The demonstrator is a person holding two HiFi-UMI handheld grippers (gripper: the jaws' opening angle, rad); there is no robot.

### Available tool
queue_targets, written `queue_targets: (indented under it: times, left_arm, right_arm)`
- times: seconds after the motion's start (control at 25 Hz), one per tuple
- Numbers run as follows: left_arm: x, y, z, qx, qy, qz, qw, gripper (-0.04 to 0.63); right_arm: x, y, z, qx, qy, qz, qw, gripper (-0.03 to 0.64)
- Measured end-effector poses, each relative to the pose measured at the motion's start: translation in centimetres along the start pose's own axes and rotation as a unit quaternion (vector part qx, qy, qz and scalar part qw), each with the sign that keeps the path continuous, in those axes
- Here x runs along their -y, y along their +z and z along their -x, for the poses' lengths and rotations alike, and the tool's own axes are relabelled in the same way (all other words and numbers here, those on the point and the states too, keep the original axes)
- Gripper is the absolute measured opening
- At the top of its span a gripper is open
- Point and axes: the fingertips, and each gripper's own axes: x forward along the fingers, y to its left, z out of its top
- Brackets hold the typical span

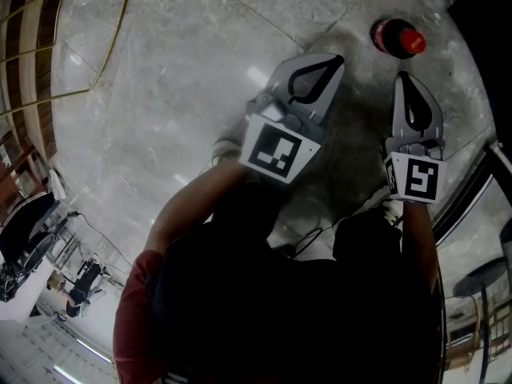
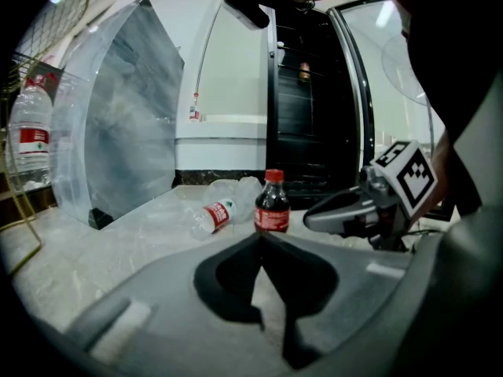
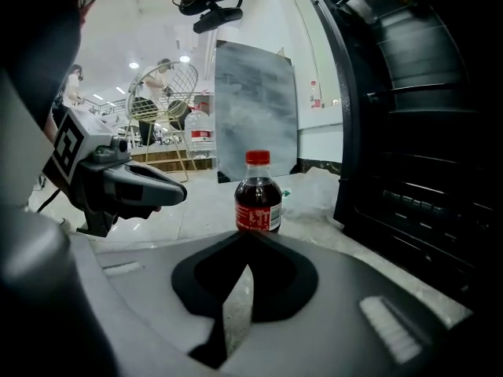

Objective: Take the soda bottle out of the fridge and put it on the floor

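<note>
Head view steeply down from overhead; both gripper views low, level, the same soda bottle [image 2: 272, 204] close ahead.

The floor [image 1: 160, 94] was glossy, polished stone with grey veining. Just ahead of the right gripper [image 3: 250, 234], itself matt grey plastic, the bottle [image 3: 258, 197] was smooth, shiny plastic.

Soda bottle [image 1: 398, 38] stands on the floor [image 1: 160, 94] (fridge [image 3: 424, 132] just beside it)
</note>
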Motion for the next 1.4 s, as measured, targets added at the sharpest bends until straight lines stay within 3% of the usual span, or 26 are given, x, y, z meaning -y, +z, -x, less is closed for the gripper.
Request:
queue_targets:
  times: [0.4,0.56,0.8,0.96,1.16,1.4]
  left_arm:
    - [0.9,1.0,-0.1,-0.010,-0.015,-0.005,0.9998,0.000]
    - [2.2,4.4,-0.1,-0.020,-0.036,-0.012,0.9991,0.000]
    - [2.7,13.0,3.3,-0.024,-0.046,-0.033,0.9981,0.000]
    - [3.3,20.0,5.8,-0.032,-0.043,-0.044,0.9976,0.000]
    - [3.6,32.0,9.3,-0.023,-0.034,-0.050,0.9979,0.000]
    - [4.5,49.4,13.3,-0.007,-0.028,-0.054,0.9981,0.000]
  right_arm:
    - [1.0,1.1,0.9,-0.004,-0.011,-0.006,1.000,0.002]
    - [2.2,4.1,3.3,-0.016,-0.028,-0.016,0.999,0.002]
    - [2.4,11.9,10.0,-0.021,-0.066,-0.045,0.997,0.002]
    - [2.5,17.6,14.5,-0.028,-0.067,-0.040,0.997,0.002]
    - [2.9,27.9,20.7,-0.018,-0.081,-0.048,0.995,0.002]
    - [5.5,42.9,29.3,-0.003,-0.133,-0.083,0.988,0.002]
